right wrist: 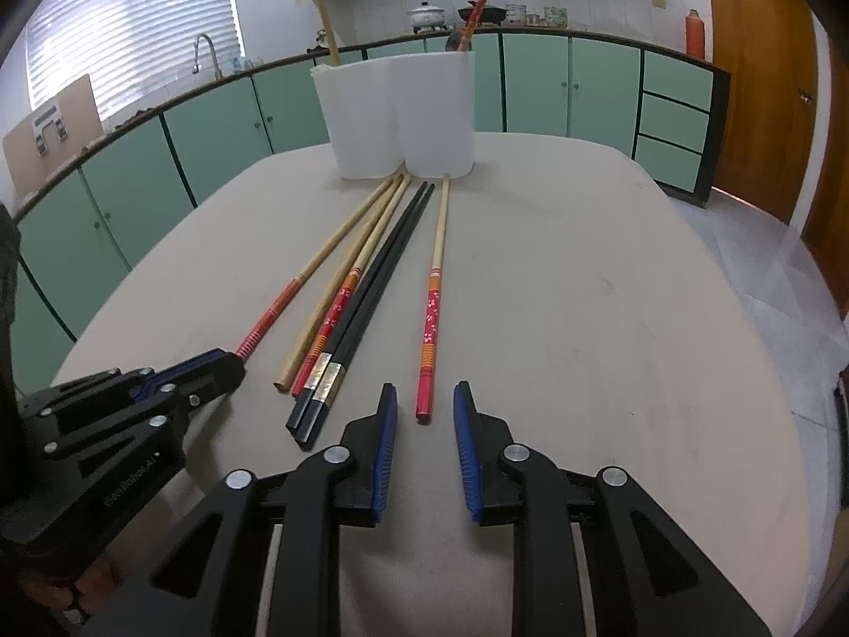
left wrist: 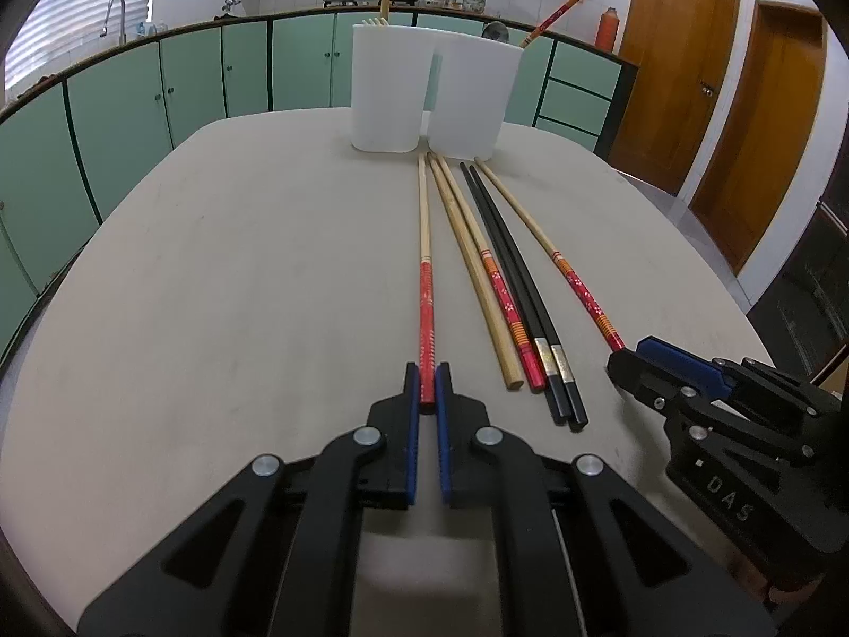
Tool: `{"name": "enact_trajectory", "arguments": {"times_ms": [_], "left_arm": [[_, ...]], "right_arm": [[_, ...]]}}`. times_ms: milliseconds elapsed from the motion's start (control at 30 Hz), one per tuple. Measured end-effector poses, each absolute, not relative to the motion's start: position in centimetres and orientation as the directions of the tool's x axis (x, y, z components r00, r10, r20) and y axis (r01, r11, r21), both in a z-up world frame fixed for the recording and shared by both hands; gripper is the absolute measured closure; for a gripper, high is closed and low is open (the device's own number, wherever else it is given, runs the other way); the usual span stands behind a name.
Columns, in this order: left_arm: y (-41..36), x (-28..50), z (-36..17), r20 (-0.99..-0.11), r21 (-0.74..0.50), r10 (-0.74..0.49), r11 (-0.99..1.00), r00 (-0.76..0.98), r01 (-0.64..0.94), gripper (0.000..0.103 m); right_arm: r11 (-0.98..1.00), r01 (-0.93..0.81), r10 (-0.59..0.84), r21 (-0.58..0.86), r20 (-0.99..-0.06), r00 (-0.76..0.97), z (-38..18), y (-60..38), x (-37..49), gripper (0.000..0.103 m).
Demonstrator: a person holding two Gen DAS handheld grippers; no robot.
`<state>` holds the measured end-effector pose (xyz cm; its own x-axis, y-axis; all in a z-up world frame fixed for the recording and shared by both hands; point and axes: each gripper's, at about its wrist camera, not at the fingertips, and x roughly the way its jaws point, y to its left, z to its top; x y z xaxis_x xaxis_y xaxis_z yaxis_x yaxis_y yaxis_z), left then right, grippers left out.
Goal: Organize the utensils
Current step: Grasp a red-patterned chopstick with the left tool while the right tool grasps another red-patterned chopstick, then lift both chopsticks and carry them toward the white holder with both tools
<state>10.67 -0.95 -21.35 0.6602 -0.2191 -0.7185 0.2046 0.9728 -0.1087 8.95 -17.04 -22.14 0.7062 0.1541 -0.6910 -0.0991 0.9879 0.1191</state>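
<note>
Left tongs [left wrist: 428, 383] are clamping the red end of the leftmost chopstick [left wrist: 424, 265], which is lying lengthwise on the desk [left wrist: 212, 292] with its bare tip reaching toward the two white holders [left wrist: 390, 85] at the far edge. I am gripping it at the butt end, I think so the thin tip can go into a holder first. Beside it, the plain wooden stick [left wrist: 472, 276], a red flowered one [left wrist: 509, 313] and the black pair [left wrist: 522, 292] are fanning out from the holders. My right tongs [left wrist: 634, 366] are sitting at the butt of the rightmost flowered chopstick [left wrist: 562, 265]; from this side I cannot tell how wide they stand.

Looking from the right wrist, my right tongs [right wrist: 424, 403] are standing partly open, the blue pads [right wrist: 387, 451] straddling the red end of the flowered chopstick [right wrist: 432, 318] without pressing on it, so nothing is held here. My left tongs [right wrist: 233, 369] are showing at the near left edge, shut on their stick [right wrist: 297, 286]. One red chopstick [right wrist: 480, 0] and a wooden handle [right wrist: 323, 16] are already standing in the holders [right wrist: 424, 106], so most pieces are still waiting.
</note>
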Motion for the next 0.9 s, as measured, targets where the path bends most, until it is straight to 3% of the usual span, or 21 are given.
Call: {"name": "enact_trajectory", "arguments": {"times_ms": [100,200,400,900], "left_arm": [[-1.0,10.7,-21.4,-0.722,-0.104,-0.216,0.973,0.658,0.205,0.098],[-1.2,10.7,-21.4,-0.723,-0.094,-0.209,0.974,0.659,0.206,0.098],[-1.2,10.6,-20.9,-0.714,-0.094,-0.214,0.973,0.666,0.212,0.098],[-0.1,9.2,-13.4,-0.569,-0.078,-0.239,0.968,0.787,0.237,0.098]], "right_arm": [[0.99,-0.101,0.141,0.099,-0.693,0.707,-22.2,-16.7,9.0,0.084],[0.991,-0.107,0.131,0.077,-0.695,0.707,-22.2,-16.3,9.0,0.097],[0.989,-0.106,0.148,0.103,-0.689,0.71,-21.8,-16.9,8.8,0.097],[0.982,-0.142,0.185,0.12,-0.555,0.811,-14.2,-18.6,7.6,0.098]]}}
